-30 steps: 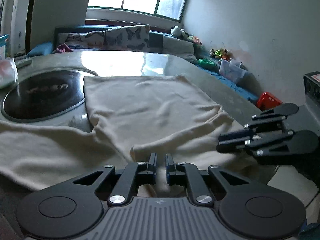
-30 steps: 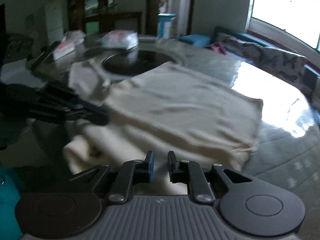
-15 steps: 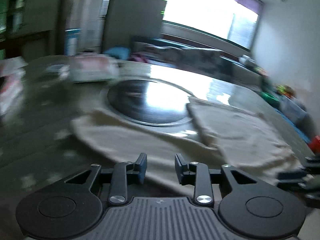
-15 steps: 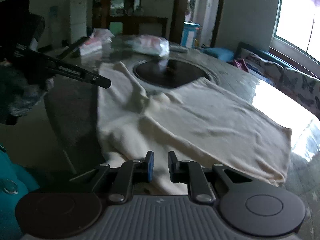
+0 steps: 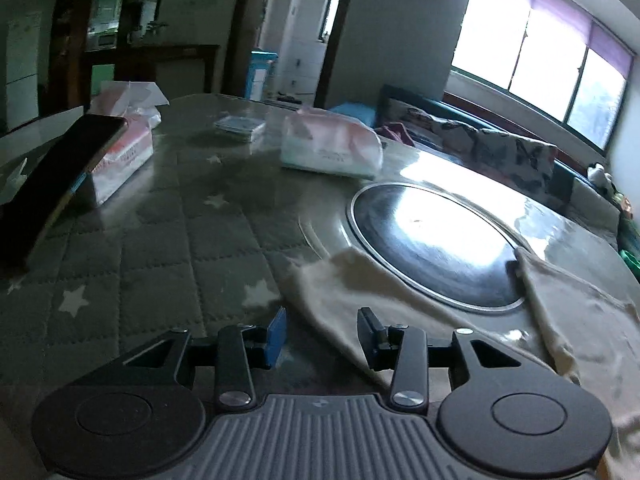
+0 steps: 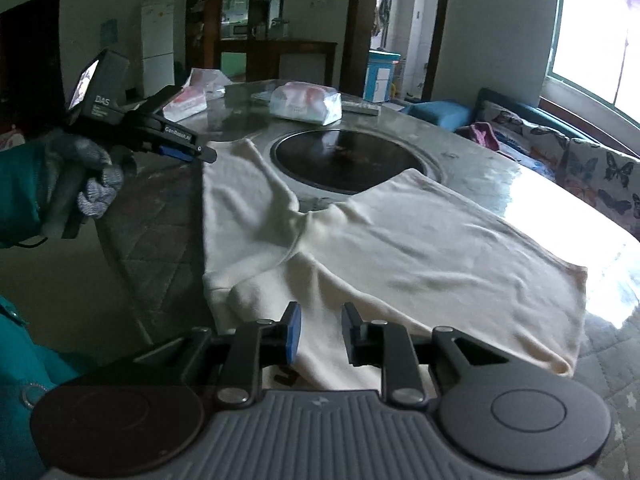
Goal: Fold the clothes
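Now both tongs are spreading, unpinched: cream garment [image 6: 384, 240] lies under right gripper [image 6: 318, 334], its sleeve end beneath left gripper [image 5: 322, 334].

The garment [image 6: 384, 240] lies on the table [image 6: 472, 156], its sleeve [image 6: 240, 196] beside the round inset [image 6: 344, 164]
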Tool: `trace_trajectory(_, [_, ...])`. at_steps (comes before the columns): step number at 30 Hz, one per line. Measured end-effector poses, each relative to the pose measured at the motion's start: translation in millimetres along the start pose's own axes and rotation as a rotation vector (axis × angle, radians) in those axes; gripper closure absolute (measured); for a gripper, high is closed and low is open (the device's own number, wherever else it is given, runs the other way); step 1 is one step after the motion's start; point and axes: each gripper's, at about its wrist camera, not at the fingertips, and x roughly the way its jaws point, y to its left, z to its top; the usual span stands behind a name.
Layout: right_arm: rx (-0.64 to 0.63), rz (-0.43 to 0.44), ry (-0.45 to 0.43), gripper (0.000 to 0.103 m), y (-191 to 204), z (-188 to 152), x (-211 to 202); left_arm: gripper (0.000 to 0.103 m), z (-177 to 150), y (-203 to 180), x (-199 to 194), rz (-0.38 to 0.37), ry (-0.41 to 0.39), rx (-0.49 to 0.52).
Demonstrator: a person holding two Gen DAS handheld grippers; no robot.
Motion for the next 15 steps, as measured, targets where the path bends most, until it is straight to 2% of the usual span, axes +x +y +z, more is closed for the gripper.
trace_trajectory(2, [0.008, -0.004, 0.0, 0.08, -1.8, -1.0, -1.9, 0.065, 2.1, 0.1, 4.2, -0.002, -0.002, -0.008])
trace_trajectory(3, [0.011, -0.006, 0.0, 0.08, -2.4, -1.8, -2.9, 0.078, 2.8, 0.0, 6.3, 0.001, -0.004, -0.007])
trace_trajectory(6, [0.017, -0.017, -0.006, 0.08, -4.1, -4.1, -7.5, 0.097, 3.7, 0.1, 10.1, 0.017, -0.013, -0.003])
trace_trajectory(8, [0.03, -0.026, -0.016, 0.08, -6.3, -5.1, -11.6, 0.1, 5.9, -1.5, 6.1, -0.009, -0.022, -0.01])
trace_trajectory(12, [0.079, -0.052, -0.038, 0.08, -16.6, -7.5, -20.1, 0.1, 14.6, -21.3, -22.1, -0.145, -0.079, 0.005])
trace_trajectory(15, [0.12, -0.084, -0.05, 0.08, -26.6, -11.5, -27.2, 0.1, 20.8, -50.5, -49.0, -0.293, -0.096, 0.033])
